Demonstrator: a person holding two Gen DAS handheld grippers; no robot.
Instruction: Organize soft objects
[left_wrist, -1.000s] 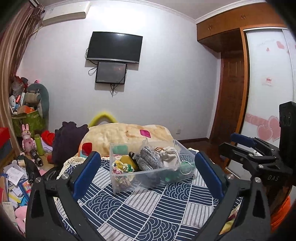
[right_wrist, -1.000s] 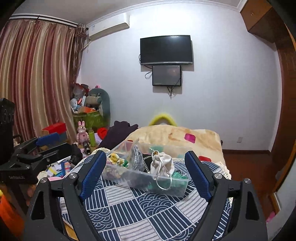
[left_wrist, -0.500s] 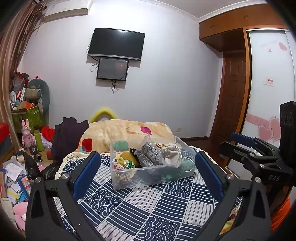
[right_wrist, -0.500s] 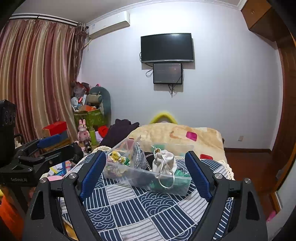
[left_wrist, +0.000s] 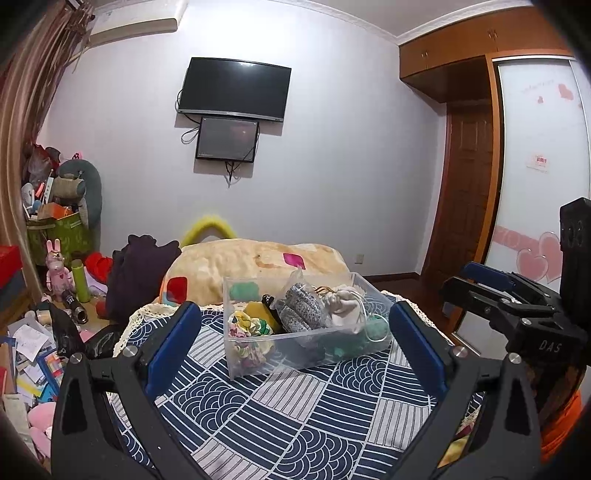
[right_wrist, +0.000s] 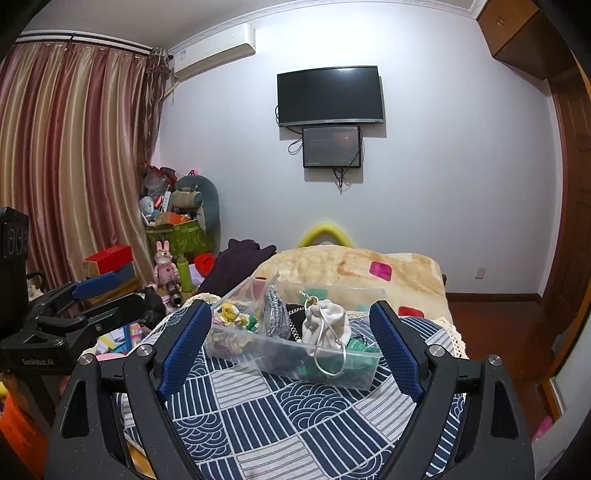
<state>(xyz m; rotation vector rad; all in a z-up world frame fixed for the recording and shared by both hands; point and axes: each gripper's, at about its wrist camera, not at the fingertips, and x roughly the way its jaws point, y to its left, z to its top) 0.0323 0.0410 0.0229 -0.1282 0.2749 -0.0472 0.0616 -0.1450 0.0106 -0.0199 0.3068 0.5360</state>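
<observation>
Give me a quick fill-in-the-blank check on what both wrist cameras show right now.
1. The soft items sit in a clear plastic ____ on the patterned cloth.
2. Both the left gripper and right gripper are ____.
3. The white pouch has a ____ cord hanging over the front wall.
4. The TV hangs on the ____.

Answers: bin; open; white; wall

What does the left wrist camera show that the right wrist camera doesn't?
Only the left wrist view shows the wardrobe's sliding door with pink hearts and the right gripper, open. Only the right wrist view shows the striped curtains and the left gripper, open. Both show the clear plastic bin of soft items on the blue patterned cloth, the white drawstring pouch, and the wall TV.
</observation>
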